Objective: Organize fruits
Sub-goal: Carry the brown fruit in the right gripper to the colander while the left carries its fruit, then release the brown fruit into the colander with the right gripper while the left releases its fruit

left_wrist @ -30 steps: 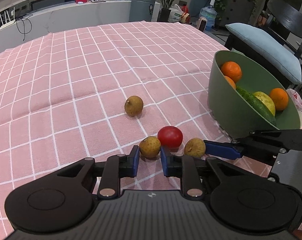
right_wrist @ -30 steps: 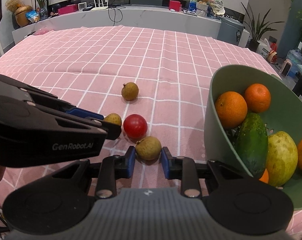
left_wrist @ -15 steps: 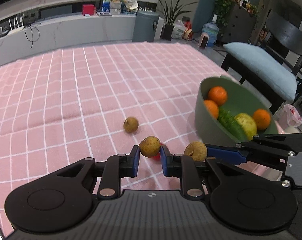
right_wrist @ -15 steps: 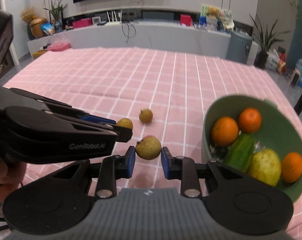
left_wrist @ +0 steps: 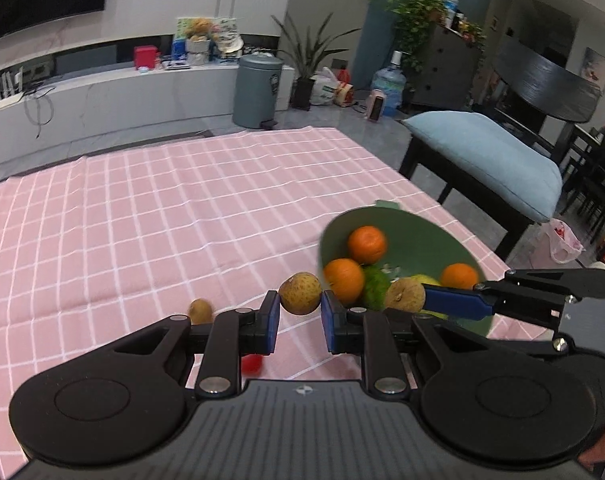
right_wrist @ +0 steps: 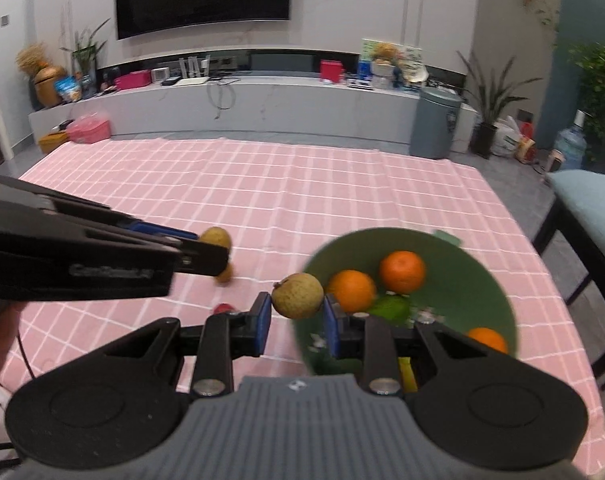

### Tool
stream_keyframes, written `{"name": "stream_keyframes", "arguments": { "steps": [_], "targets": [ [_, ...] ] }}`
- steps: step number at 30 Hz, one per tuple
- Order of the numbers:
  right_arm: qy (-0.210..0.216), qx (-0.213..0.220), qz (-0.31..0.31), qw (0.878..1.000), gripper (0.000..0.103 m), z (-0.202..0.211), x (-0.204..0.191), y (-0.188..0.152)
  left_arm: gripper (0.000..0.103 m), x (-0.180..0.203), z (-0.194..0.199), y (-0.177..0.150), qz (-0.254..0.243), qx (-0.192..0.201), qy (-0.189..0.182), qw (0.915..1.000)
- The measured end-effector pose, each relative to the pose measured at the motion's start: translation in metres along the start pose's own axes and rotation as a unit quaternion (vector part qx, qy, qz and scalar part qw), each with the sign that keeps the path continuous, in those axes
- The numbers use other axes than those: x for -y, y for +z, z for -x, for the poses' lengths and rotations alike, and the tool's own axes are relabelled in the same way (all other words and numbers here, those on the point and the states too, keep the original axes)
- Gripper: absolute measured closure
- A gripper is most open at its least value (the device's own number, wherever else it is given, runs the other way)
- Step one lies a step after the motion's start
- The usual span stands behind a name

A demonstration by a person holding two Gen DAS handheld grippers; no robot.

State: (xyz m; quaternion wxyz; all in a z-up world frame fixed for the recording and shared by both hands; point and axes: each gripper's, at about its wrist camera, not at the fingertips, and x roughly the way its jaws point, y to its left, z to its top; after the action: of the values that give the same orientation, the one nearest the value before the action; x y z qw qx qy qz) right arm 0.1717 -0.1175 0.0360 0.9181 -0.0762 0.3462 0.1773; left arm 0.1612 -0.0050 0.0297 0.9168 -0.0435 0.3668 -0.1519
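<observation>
While both hands carry fruit in the air, we see most risk in the drop. On the left, one brown fruit (left_wrist: 200, 310) and a red fruit (left_wrist: 251, 363) lie on the pink checked cloth (left_wrist: 142, 216), half hidden behind our left gripper (left_wrist: 300, 316). That gripper is clamped on a round brown fruit (left_wrist: 300, 293), held only at its widest sides by the blue pads (left_wrist: 271, 322); a smooth ball like this could squirt out if we jerk. Further right, our right gripper (right_wrist: 297, 318) pinches a second brown fruit (right_wrist: 297, 295) just at the near rim of the green bowl (right_wrist: 498, 292). The two grippers sit close together, so they could knock as both head for the bowl. Oranges (right_wrist: 402, 272) already crowd the bowl, so a released fruit could bounce off one and roll out onto the cloth.
</observation>
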Motion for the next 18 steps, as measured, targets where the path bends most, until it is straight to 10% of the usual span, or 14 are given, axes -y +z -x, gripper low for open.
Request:
{"name": "stream_keyframes", "arguments": {
  "steps": [18],
  "targets": [
    [-0.008, -0.070, -0.064, 0.995, 0.079, -0.018, 0.068, -0.009, 0.079, 0.040, -0.059, 0.019, -0.045, -0.087, -0.044, 0.9942]
  ]
}}
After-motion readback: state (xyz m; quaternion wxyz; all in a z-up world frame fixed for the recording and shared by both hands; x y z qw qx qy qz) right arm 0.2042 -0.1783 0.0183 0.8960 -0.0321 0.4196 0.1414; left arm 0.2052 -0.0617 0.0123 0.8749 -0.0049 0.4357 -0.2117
